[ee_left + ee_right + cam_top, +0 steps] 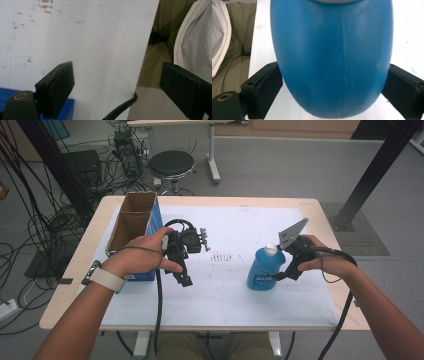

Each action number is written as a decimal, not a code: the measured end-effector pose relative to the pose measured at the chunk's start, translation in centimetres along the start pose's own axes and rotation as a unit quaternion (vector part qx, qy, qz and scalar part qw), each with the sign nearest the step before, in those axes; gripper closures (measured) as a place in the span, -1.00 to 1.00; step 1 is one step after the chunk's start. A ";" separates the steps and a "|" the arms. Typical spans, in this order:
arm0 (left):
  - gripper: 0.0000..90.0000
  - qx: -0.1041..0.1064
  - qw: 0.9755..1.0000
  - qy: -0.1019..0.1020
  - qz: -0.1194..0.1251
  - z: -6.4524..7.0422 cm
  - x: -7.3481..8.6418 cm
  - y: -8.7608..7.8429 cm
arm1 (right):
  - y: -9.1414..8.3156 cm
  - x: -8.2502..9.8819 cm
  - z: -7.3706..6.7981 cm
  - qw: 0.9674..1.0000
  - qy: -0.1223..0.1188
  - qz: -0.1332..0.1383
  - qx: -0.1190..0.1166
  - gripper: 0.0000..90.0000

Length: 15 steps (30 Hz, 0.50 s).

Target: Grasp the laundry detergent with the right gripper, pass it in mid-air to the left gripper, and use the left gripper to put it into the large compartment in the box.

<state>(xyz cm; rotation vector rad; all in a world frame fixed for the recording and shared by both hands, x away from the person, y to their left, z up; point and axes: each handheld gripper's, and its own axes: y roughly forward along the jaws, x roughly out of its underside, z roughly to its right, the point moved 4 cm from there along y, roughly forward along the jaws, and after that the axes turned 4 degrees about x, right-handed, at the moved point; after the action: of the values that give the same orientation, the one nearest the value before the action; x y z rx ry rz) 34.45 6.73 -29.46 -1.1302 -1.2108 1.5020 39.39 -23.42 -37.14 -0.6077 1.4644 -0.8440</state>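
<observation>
A blue plastic bottle (265, 269) with a white cap stands upright on the white sheet (225, 295) at the right of the table. My right gripper (281, 274) reaches it from the right. In the right gripper view the bottle (332, 57) sits between the two jaws of the right gripper (334, 85), and both pads touch its sides. My left gripper (184, 279) is held left of centre, pointing towards the person. Its jaws stand wide apart in the left gripper view (117, 85), with nothing between them but the white sheet (87, 45) underneath.
An open cardboard box (131, 222) with a blue side stands at the table's left, close behind the left hand; its blue side (68, 110) shows by the left jaw. A round stool (171, 164) and cables lie beyond the far edge. The person's lap borders the front edge.
</observation>
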 end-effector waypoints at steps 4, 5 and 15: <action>-0.71 0.001 1.000 0.000 0.000 0.0 0.0 0.0 | 0.2 0.1 0.0 1.000 0.002 0.008 -0.002 -0.79; -0.71 0.001 1.000 0.000 0.000 0.0 0.0 0.0 | 0.2 0.2 0.0 1.000 0.003 0.008 -0.003 -0.78; -0.70 0.001 1.000 -0.001 -0.001 0.0 0.0 0.1 | 0.7 0.5 -0.1 1.000 0.003 0.024 -0.006 -0.73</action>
<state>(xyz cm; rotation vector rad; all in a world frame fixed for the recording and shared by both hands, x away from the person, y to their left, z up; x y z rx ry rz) 34.46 6.74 -29.57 -1.1253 -1.2108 1.5024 39.37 -23.44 -37.98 -0.5766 1.4852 -0.8007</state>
